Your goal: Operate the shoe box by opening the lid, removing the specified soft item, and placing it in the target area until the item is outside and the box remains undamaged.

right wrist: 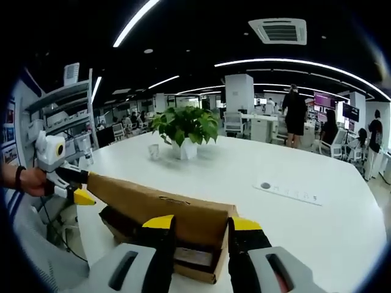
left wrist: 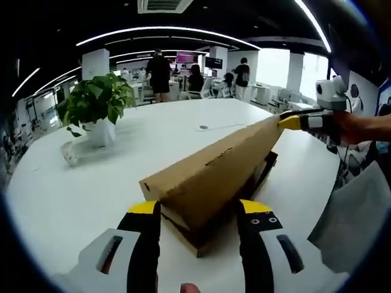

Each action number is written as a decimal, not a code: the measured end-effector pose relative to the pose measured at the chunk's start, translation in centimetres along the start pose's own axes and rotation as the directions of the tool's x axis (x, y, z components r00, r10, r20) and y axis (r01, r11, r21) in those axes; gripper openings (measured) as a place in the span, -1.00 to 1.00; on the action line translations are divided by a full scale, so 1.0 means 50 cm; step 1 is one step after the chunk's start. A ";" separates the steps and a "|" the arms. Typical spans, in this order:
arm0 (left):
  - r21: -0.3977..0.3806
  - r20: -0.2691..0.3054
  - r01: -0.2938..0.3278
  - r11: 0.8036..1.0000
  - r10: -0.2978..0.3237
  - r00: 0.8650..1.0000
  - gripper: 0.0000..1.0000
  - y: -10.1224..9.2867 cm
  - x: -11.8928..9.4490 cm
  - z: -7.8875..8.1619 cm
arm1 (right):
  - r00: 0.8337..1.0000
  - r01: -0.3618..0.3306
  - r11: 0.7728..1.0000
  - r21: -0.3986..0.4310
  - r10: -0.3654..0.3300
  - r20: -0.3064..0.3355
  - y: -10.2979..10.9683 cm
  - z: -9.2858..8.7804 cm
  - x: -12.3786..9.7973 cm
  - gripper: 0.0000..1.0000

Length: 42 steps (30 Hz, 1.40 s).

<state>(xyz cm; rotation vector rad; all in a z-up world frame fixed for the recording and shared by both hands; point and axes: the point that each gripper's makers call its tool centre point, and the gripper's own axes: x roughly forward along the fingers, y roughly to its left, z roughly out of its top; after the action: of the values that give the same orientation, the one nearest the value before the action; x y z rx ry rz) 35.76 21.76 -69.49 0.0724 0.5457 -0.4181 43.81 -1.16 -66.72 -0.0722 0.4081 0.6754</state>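
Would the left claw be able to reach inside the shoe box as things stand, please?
Probably not yet. The left claw straddles one end of the lid, the right claw the other, and the shoe box is only partly open.

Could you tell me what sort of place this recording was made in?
Most likely an open-plan office or lab. A large white table holds a potted plant and the shoe box, people stand among desks and screens behind, and the dark ceiling carries strip lights and an air-conditioning vent.
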 end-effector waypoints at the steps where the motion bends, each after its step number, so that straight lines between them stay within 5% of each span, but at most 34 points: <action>1: 0.004 0.007 -0.015 1.000 0.015 1.000 -0.12 0.009 0.000 0.006 | 1.000 0.002 1.000 0.003 -0.002 0.009 -0.001 0.007 0.002 -0.40; 19: 0.105 0.055 -0.201 0.974 0.196 0.979 -0.80 0.095 0.009 0.071 | 0.996 0.006 1.000 0.012 -0.007 0.086 -0.012 0.095 0.031 -0.39; 42: 0.074 0.052 -0.288 0.955 0.285 0.957 -0.93 0.139 0.031 0.115 | 0.996 -0.031 0.994 -0.101 0.040 0.082 -0.010 0.122 0.030 -0.39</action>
<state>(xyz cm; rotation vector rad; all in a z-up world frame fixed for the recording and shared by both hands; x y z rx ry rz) 42.58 26.53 -65.66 0.2185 0.4689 -0.1572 47.28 0.51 -61.75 -0.1308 0.2950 0.7312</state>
